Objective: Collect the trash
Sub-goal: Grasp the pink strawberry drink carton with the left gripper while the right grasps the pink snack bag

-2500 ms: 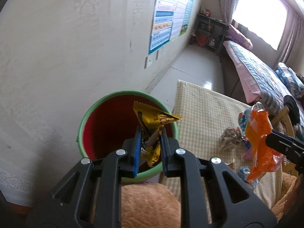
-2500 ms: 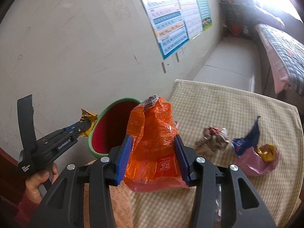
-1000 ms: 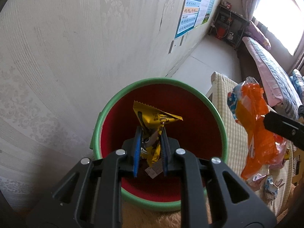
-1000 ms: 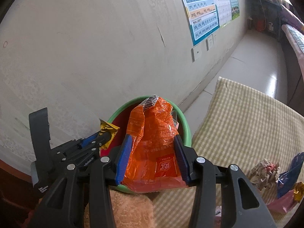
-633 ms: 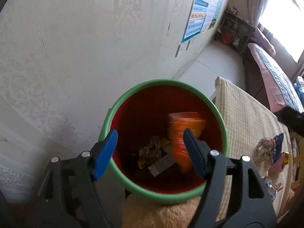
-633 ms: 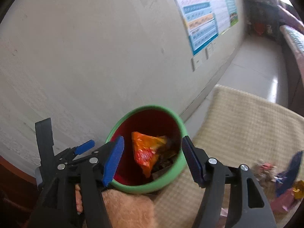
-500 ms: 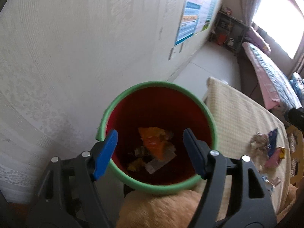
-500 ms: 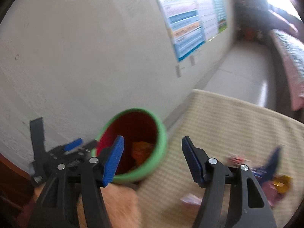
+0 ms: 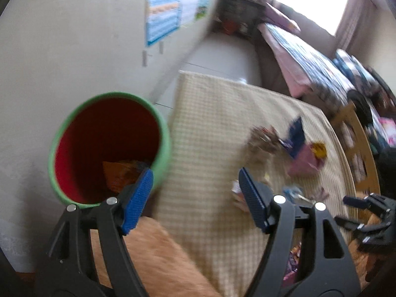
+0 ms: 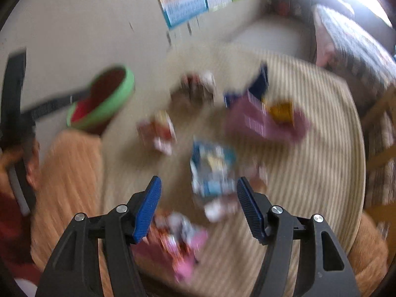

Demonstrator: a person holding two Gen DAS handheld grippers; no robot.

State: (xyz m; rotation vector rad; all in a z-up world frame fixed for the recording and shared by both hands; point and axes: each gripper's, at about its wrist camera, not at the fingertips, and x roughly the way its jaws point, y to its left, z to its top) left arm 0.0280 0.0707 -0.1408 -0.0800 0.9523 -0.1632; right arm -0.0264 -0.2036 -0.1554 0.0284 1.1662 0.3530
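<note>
A green-rimmed bin point(image 9: 163, 133) with a red inside stands left of the checked table point(image 9: 210, 128); the orange wrapper point(image 9: 118, 173) lies at its bottom. My left gripper point(image 9: 195, 198) is open and empty over the table's near left edge, beside the bin. In the blurred right wrist view my right gripper point(image 10: 199, 208) is open and empty above the table point(image 10: 321, 173), over a blue-and-white wrapper point(image 10: 212, 170). Other trash lies around: a pink bag point(image 10: 262, 123), a dark blue wrapper point(image 10: 257, 84), a crumpled packet point(image 9: 262, 138) and a red-and-white packet point(image 10: 158, 128).
A wall with posters runs behind the bin. An orange plush cover point(image 9: 160, 255) drapes the table's near edge. A wooden chair point(image 9: 356, 148) stands at the right, a bed point(image 9: 309, 52) beyond. The bin point(image 10: 104, 101) and a hand point(image 10: 14, 158) holding the left gripper show at the left.
Both grippers opened and dropped their wrappers, yellow and orange, into the bin. Both then swung right, away from the bin and over the table; the right one now faces the scattered trash.
</note>
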